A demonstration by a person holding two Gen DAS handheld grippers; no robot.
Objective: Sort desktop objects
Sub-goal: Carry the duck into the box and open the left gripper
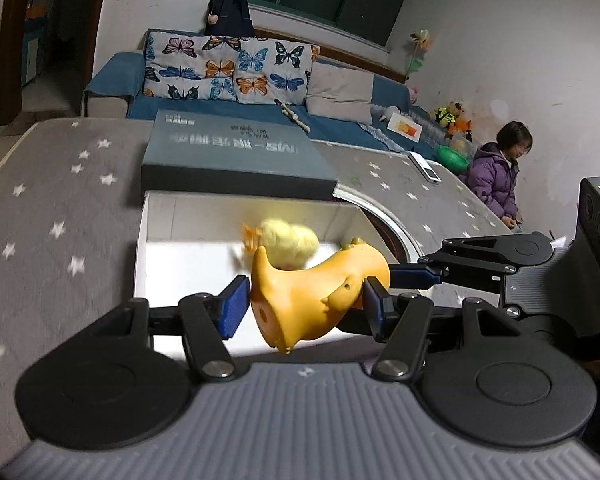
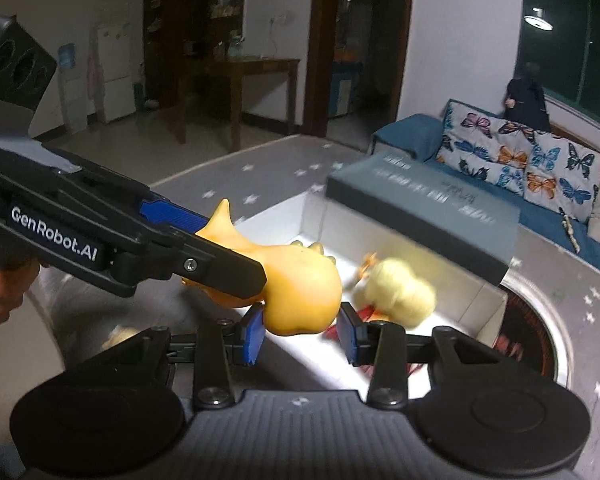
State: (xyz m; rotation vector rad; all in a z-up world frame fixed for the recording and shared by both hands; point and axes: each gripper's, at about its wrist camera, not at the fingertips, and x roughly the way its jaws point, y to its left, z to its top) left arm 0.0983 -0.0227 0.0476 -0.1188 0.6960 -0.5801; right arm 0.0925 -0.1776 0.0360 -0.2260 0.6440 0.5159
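An orange rubber duck-like toy (image 1: 316, 296) hangs over the open white box (image 1: 156, 232). My left gripper (image 1: 302, 306) is shut on it, blue pads pressing both sides. In the right wrist view the same toy (image 2: 300, 292) sits between the blue pads of my right gripper (image 2: 302, 336), whose jaws stand slightly apart from it, open. The left gripper's fingers (image 2: 220, 268) cross in from the left and clamp the toy. A fluffy yellow chick toy (image 1: 290, 242) lies blurred inside the box, also in the right wrist view (image 2: 400, 292).
The box's grey lid (image 1: 228, 152) lies behind the box on the star-patterned grey tablecloth (image 1: 60, 208). A round metal-rimmed recess (image 2: 540, 340) is in the table by the box. A sofa with butterfly cushions (image 1: 228, 68) and a seated person (image 1: 500, 168) are behind.
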